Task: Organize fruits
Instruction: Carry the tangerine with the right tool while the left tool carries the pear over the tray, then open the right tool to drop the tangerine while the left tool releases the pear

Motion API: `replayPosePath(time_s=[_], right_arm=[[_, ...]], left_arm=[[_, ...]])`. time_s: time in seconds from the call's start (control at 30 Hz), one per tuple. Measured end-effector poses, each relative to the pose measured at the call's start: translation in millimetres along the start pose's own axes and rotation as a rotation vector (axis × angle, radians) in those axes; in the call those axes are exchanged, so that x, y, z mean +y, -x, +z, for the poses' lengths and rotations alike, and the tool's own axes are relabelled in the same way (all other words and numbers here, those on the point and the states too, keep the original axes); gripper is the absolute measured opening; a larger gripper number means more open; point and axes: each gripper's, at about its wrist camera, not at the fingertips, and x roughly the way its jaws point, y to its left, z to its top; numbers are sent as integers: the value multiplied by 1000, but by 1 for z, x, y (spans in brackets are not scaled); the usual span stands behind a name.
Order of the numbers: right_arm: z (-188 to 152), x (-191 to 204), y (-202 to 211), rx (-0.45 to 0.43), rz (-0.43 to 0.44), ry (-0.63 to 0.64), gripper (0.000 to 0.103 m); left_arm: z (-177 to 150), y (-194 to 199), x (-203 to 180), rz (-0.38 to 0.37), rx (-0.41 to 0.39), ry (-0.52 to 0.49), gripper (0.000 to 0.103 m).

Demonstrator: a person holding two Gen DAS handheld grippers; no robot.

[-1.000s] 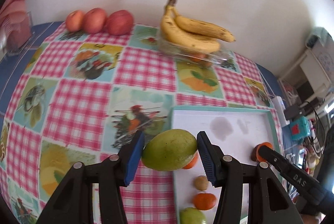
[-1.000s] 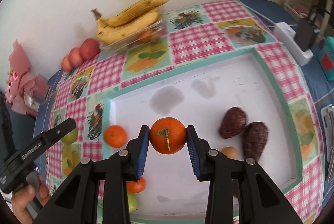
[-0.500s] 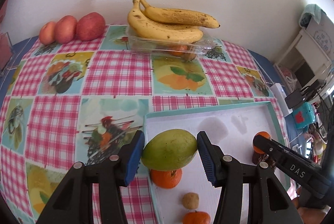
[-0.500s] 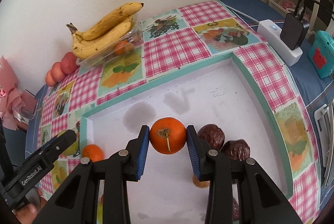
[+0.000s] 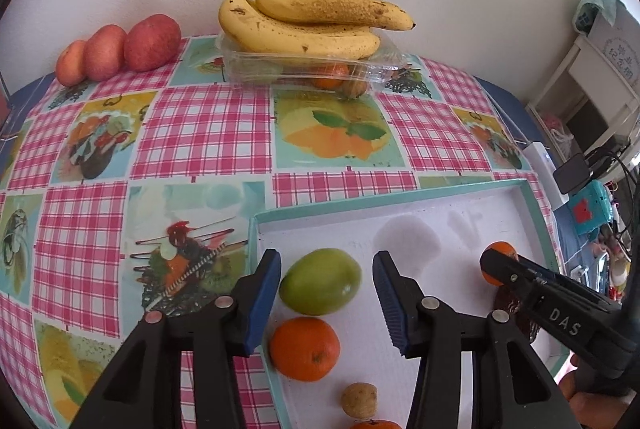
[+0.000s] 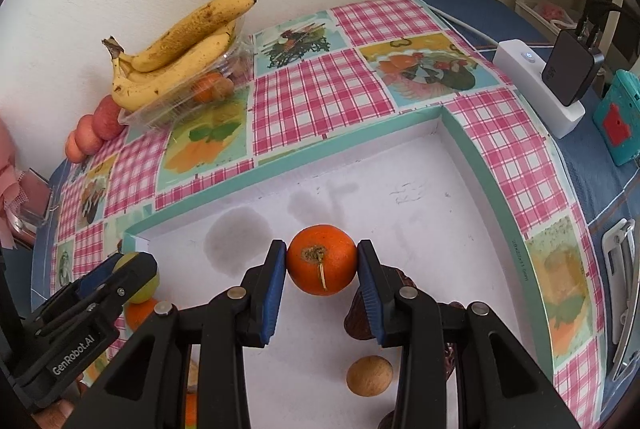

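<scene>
Over the near left corner of the white tray (image 5: 440, 229), the left claw (image 5: 326, 303) was closing its jaws, the green fruit (image 5: 320, 281) lying between its blue pads with gaps on both sides, on the tray floor beside an orange (image 5: 304, 348). Further right, the right claw (image 6: 322, 283) gripped another orange (image 6: 322, 259) firmly between its pads above the tray. Behind, on the checked counter (image 5: 200, 133), bananas (image 5: 304, 25) rested on a clear plastic box (image 5: 304, 67) beside three red apples (image 5: 120, 49).
</scene>
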Motion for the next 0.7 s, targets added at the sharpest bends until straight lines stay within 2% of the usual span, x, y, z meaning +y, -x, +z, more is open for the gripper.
replayPosePath(time_s=[0.7], right_arm=[[-7, -1, -13, 28, -32, 18, 38]], left_arm=[[9, 16, 6, 13, -13, 21, 51]])
